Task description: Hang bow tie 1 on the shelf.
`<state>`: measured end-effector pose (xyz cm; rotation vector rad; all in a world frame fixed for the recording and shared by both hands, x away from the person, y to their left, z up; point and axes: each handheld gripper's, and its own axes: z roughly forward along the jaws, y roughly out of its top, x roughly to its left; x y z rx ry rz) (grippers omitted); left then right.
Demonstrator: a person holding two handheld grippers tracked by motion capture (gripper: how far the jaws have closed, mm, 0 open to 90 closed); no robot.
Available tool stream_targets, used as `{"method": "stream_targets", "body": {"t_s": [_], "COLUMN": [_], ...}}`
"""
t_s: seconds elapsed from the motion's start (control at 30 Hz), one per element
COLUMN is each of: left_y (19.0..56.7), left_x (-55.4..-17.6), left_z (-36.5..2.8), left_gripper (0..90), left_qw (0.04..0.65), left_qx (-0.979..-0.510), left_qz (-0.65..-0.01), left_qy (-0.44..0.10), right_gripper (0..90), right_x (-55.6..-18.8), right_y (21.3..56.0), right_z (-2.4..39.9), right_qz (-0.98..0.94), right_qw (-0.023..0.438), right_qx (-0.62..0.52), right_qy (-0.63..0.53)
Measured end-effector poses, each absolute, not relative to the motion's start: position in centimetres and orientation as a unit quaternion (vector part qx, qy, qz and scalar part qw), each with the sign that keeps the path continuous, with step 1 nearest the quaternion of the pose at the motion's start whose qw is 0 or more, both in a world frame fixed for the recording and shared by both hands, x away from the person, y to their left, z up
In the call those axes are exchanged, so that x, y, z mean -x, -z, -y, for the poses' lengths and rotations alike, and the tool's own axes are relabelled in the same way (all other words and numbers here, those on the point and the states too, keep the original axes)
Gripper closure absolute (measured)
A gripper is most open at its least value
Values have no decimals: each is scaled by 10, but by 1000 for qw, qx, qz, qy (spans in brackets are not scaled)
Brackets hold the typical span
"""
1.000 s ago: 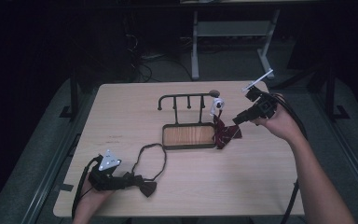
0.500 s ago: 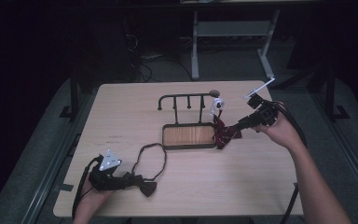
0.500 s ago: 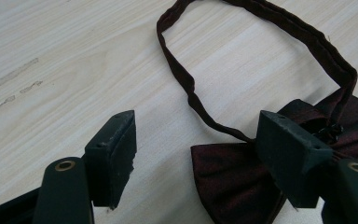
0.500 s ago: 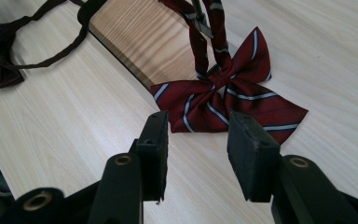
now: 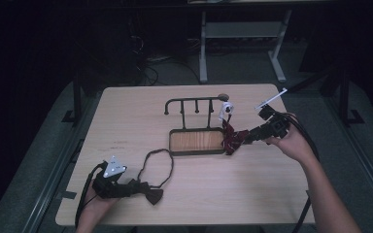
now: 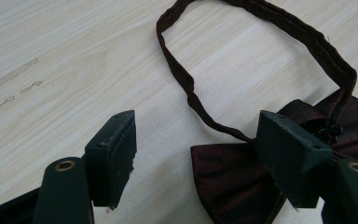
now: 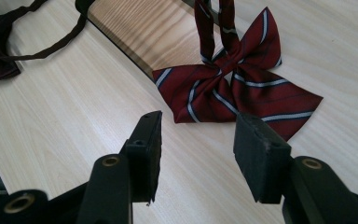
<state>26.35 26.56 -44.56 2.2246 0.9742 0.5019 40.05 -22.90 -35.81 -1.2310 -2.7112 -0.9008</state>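
Note:
A red bow tie with pale stripes (image 5: 231,139) lies on the table against the right end of a black hook rack (image 5: 194,100). Its strap runs up to the rack's right end. My right gripper (image 5: 245,136) is just right of it. Its jaws have just been opening, and in the right gripper view the right gripper (image 7: 198,135) is open and empty, a little short of the striped tie (image 7: 242,93). My left gripper (image 5: 128,187) rests near the front left. It stands open (image 6: 196,154), with a wing of a dark maroon bow tie (image 6: 228,179) beside its right jaw.
The rack has a wooden base (image 5: 196,141) with a dark rim. The maroon tie's strap loop (image 5: 158,165) lies between the left gripper and the base. A small white piece (image 5: 227,108) hangs at the rack's right end. Bare table (image 5: 272,194) at front right.
My right hand has sunk a little toward the table beside the striped tie. The left hand and the maroon tie have not moved.

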Motion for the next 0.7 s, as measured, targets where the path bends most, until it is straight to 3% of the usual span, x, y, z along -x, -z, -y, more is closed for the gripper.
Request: {"method": "stream_targets", "body": {"t_s": [0.7], "left_y": [447], "left_x": [-264], "left_z": [-264], "left_gripper": [297], "left_qw": [326], "left_qx": [-848], "left_qz": [-374], "left_qy": [-190], "right_gripper": [477], "right_x": [-373], "right_y": [381], "right_z": [238], "right_qz": [866], "right_qw": [13], "right_qx": [400], "right_qy": [301]}}
